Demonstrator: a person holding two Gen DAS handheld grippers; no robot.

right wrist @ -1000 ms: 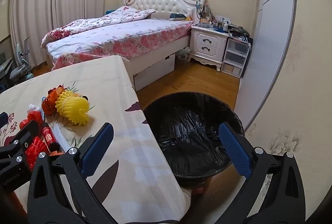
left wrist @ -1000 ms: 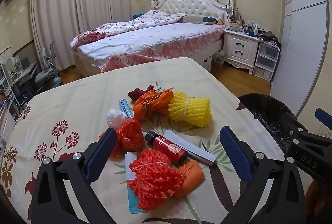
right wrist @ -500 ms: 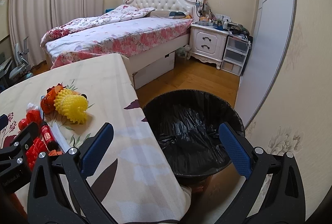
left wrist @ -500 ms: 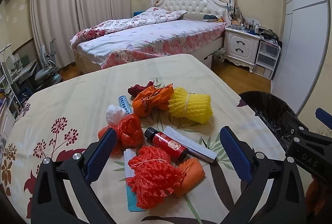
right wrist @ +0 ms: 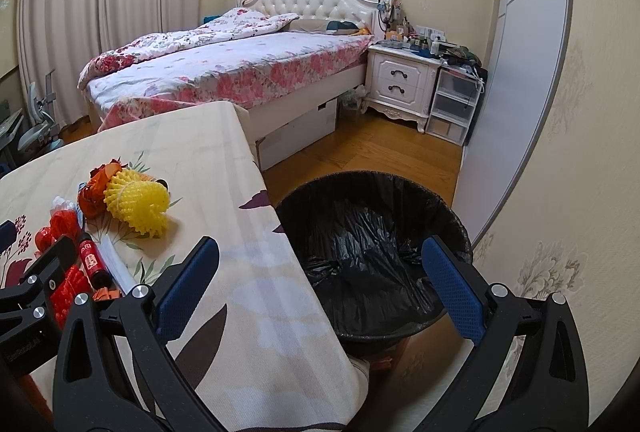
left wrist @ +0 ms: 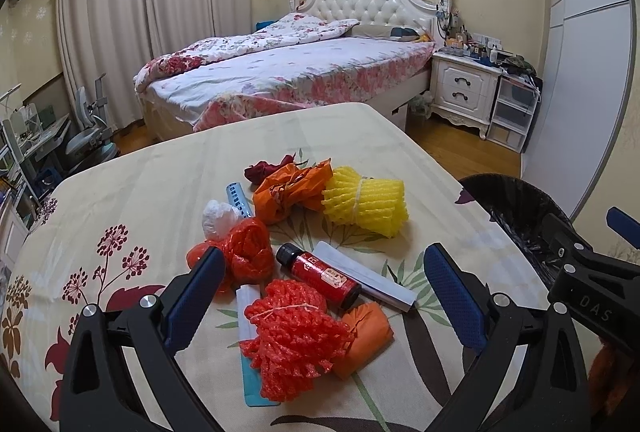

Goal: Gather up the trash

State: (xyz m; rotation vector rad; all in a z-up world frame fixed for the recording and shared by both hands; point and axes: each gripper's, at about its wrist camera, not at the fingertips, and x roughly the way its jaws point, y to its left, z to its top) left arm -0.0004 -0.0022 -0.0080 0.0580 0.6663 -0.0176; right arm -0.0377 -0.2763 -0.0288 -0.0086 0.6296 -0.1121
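Two foam nets: red [left wrist: 294,340], yellow [left wrist: 366,200]. One red bottle [left wrist: 324,278]. One black bin [right wrist: 372,252]. Two claws.

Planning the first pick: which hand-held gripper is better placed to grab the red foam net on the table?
Left. The left hand-held gripper is open with the red foam net between its fingers; the right hand-held gripper faces the black-lined trash bin beside the table.
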